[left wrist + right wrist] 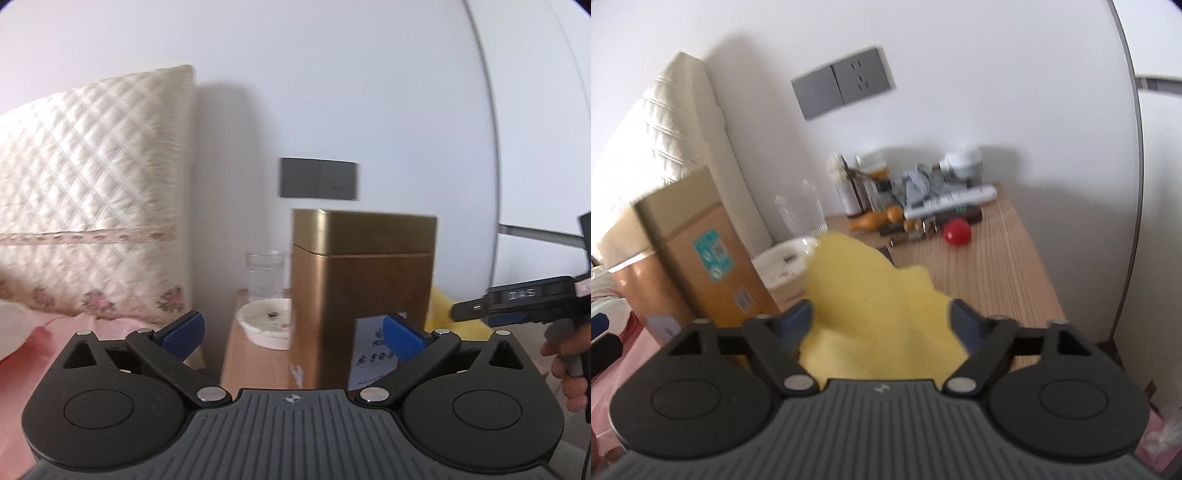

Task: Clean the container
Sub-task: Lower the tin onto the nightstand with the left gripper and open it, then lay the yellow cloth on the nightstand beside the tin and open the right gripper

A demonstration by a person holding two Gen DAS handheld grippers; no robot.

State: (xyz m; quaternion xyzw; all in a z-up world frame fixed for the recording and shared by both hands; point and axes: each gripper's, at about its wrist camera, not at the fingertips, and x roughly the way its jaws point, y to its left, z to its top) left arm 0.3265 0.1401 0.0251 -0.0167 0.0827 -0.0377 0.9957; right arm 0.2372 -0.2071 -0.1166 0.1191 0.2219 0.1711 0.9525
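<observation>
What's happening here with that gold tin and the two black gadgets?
A person is working two handheld grippers beside a bed. The left gripper is spread wide in front of a lidded gold tin at the edge of the wooden nightstand, apparently without gripping it. The right gripper holds a yellow cloth close to the tin, seemingly ready to wipe it. No wiping contact shows yet.

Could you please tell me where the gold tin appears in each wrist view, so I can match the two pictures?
Left wrist view: the gold tin stands centre-right, just ahead of the left gripper, lid on.
Right wrist view: the tin is at the left edge, beside the yellow cloth in the right gripper.
Shared landmark: the grey wall socket.
</observation>
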